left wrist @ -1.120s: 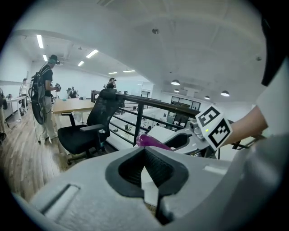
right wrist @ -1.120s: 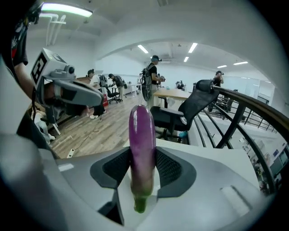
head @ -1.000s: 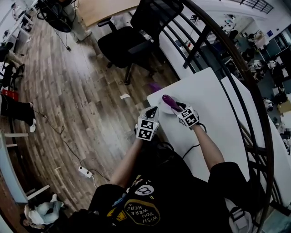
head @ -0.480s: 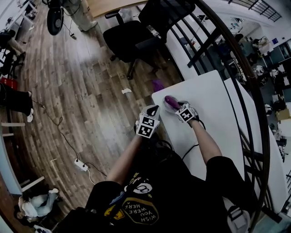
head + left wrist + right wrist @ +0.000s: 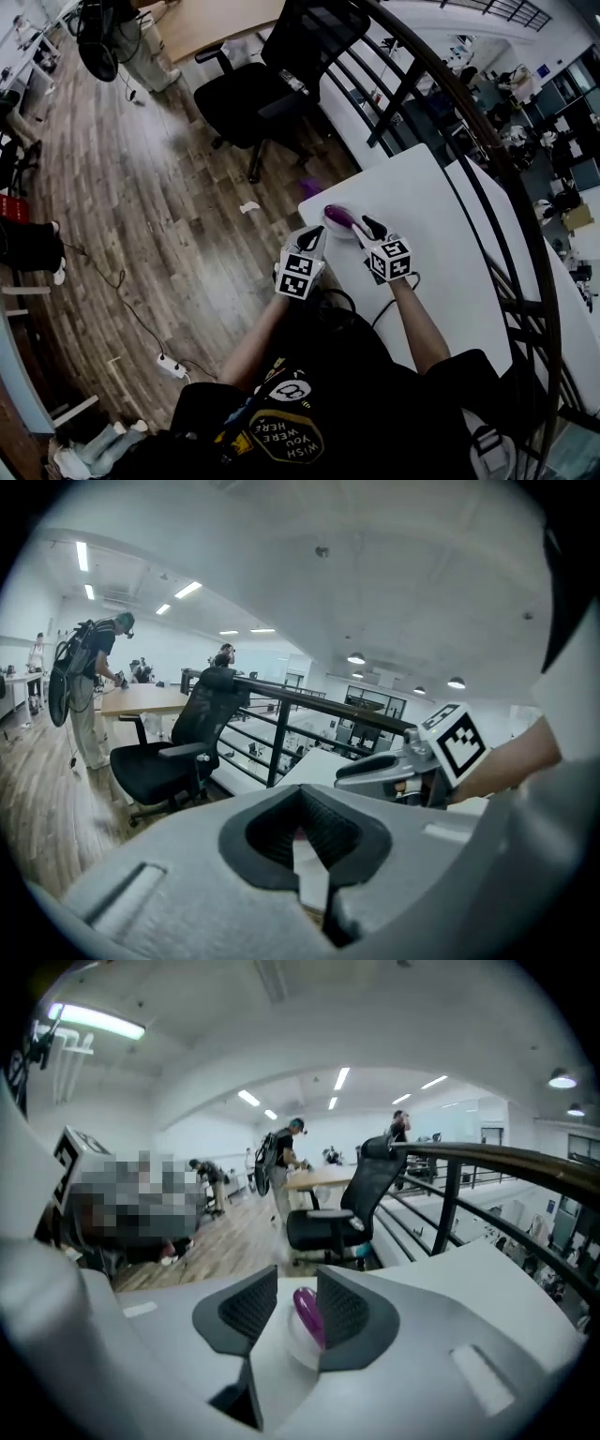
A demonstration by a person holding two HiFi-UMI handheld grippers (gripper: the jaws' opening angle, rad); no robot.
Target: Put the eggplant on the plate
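- Glossy purple eggplant point(image 5: 307, 1313) is lying lengthwise on the smooth, round white plate point(image 5: 292, 1344), on the matte white tabletop point(image 5: 422, 211).
- Right tool point(image 5: 296, 1283) is hovering just behind it, ribbed black pads point(image 5: 251, 1309) spread apart, gripping nothing.
- Left tool point(image 5: 302, 803) is sitting pinched together, empty.

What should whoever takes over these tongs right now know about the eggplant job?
Left tongs: shut, empty, held at the near edge of the white table.
Right tongs: open, gripping nothing, pointed at the eggplant.
Eggplant: lying on the white plate near the table's corner.
Done: the eggplant looks placed on the plate.
Left: probably only backing the right tongs away without nudging it.
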